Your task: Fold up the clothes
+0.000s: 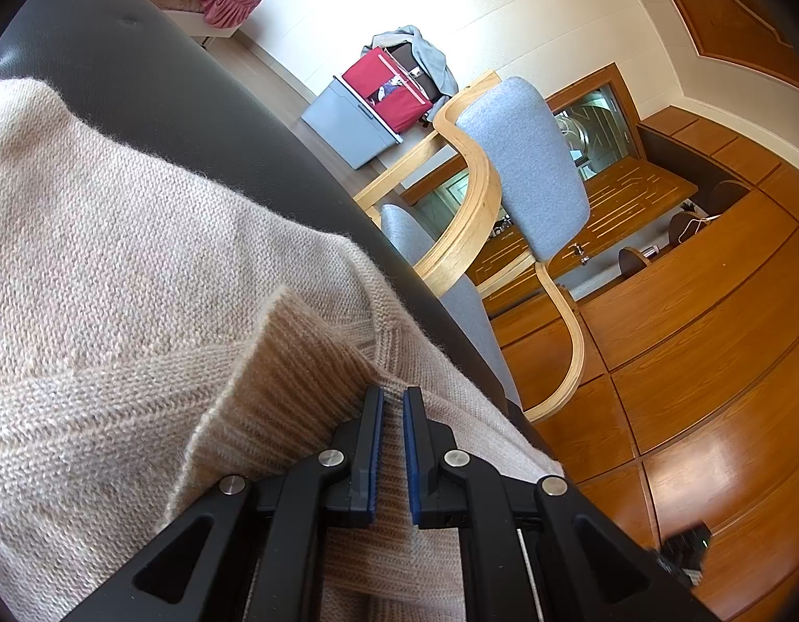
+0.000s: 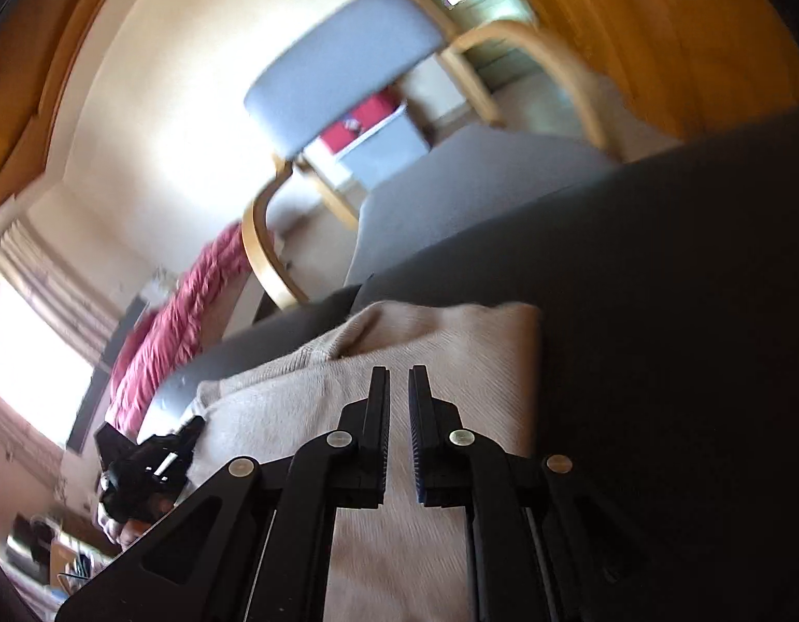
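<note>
Sweater (image 2: 399, 363) partly folded on dark couch (image 2: 658, 311), ribbed hem (image 1: 296, 389) pinched in left gripper (image 1: 393, 394), right gripper (image 2: 398, 373) closed empty above it, final folds probably remaining.

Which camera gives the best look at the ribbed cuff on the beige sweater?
The left wrist view: the ribbed cuff lies sharp and close, just ahead of the left gripper. The right wrist view is motion-blurred and shows only the beige sweater as a folded bundle, no ribbing discernible.

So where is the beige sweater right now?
The beige sweater lies on the dark couch, filling the left of the left wrist view and lying under both grippers, with the grey armchair beyond the couch's edge.
</note>
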Available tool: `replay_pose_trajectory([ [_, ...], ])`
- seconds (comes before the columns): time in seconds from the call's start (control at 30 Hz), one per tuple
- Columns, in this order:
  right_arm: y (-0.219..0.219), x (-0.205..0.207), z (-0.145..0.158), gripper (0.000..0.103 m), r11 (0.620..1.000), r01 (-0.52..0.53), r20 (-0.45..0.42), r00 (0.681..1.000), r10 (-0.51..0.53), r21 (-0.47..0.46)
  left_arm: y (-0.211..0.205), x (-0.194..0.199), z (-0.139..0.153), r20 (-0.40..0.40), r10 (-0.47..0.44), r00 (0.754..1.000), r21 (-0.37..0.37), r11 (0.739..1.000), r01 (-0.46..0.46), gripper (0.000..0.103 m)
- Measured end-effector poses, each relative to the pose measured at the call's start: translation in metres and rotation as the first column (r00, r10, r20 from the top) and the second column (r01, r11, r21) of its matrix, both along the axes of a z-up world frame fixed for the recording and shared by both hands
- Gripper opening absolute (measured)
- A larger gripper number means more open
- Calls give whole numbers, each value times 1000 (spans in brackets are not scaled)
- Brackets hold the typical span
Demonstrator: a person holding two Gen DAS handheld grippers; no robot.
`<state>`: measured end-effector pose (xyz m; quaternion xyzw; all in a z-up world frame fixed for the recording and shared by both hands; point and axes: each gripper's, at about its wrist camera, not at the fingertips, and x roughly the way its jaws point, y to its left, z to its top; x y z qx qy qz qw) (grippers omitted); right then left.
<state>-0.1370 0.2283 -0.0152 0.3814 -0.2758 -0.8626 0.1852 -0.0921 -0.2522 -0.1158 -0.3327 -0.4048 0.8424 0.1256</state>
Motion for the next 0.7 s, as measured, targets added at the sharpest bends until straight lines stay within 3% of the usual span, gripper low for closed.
replay_pose_trajectory([
  [0.13,-5,-26,-26,5,999,6,63,998,-8,38,2,-2,-2,-1,0,1000,3,1000,0,6],
  [0.27,31,-21,-39,3,988,149,67,987,-146,-44,2,-3,-2,-1,-4,1000,2,1000,4,6],
  [0.37,50,-7,-33,8,971,238,32,971,-237,-28,1,-3,-2,-2,-4,1000,5,1000,4,6],
  [0.43,43,0,-21,11,977,211,-11,977,-211,-16,0,-2,-2,-2,-4,1000,9,1000,4,6],
  [0.57,-7,9,-5,13,991,-88,-97,992,79,-100,-1,-2,-3,-4,-4,1000,18,1000,4,6],
  [0.7,-57,14,-19,20,924,-361,-57,933,357,-127,-3,-1,-3,-5,-4,1000,22,1000,4,6],
])
